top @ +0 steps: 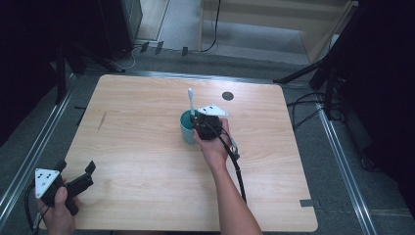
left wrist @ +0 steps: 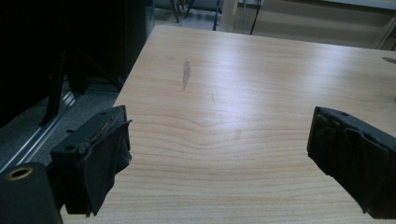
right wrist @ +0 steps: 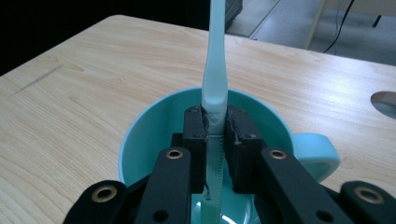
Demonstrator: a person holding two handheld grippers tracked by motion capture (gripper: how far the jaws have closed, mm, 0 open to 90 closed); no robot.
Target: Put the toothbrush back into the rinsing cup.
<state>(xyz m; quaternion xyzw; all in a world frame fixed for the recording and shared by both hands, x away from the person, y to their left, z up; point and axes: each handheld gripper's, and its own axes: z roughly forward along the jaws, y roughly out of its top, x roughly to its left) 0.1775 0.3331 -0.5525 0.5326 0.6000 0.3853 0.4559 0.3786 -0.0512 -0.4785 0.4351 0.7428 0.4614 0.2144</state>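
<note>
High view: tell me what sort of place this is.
Probably a lab or studio set up for recording. A bare wooden table stands on grey carpet, black stand legs surround it, and cables trail across the floor.

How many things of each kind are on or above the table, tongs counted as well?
Mug: 1
Toothbrush: 1
Tongs: 2, the left tongs open and the right tongs shut on the toothbrush over the mug
Total: 4
</note>
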